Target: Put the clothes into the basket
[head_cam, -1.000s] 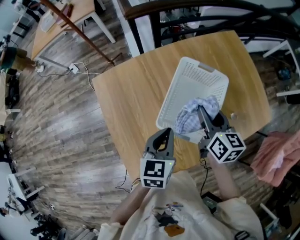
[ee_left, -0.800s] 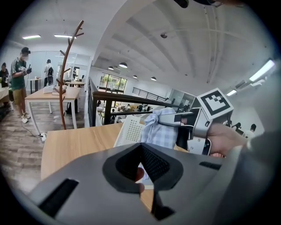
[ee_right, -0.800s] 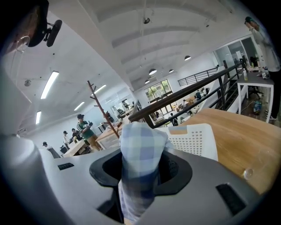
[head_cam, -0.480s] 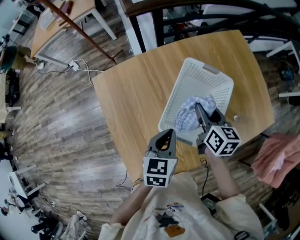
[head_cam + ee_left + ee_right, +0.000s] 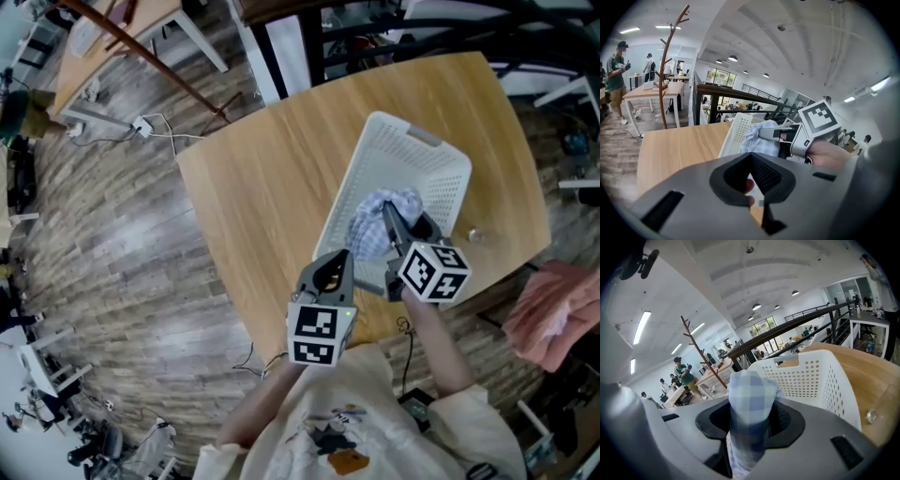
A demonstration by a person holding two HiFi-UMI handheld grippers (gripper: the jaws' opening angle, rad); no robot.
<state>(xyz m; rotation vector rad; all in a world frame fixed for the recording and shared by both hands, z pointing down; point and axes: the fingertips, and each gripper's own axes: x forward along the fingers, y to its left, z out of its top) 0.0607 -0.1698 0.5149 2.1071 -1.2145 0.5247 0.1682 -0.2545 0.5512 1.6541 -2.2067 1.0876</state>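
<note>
A white perforated basket (image 5: 412, 159) lies on the round wooden table (image 5: 262, 187). My right gripper (image 5: 389, 217) is shut on a blue checked cloth (image 5: 372, 230), which hangs bunched over the basket's near end. In the right gripper view the cloth (image 5: 750, 399) fills the space between the jaws, with the basket (image 5: 811, 376) just beyond. My left gripper (image 5: 330, 267) is shut and holds nothing, just off the basket's near left corner. From the left gripper view, the basket (image 5: 736, 133), the cloth (image 5: 757, 140) and the right gripper (image 5: 774, 133) are in sight.
A pink cloth (image 5: 553, 314) hangs off the table at the right. A small clear round thing (image 5: 475, 236) lies on the table beside the basket. A wooden coat stand (image 5: 141, 52), another table and cables are on the floor to the far left.
My right gripper has carried the cloth a little further over the basket's near end. The left gripper has hardly moved.
</note>
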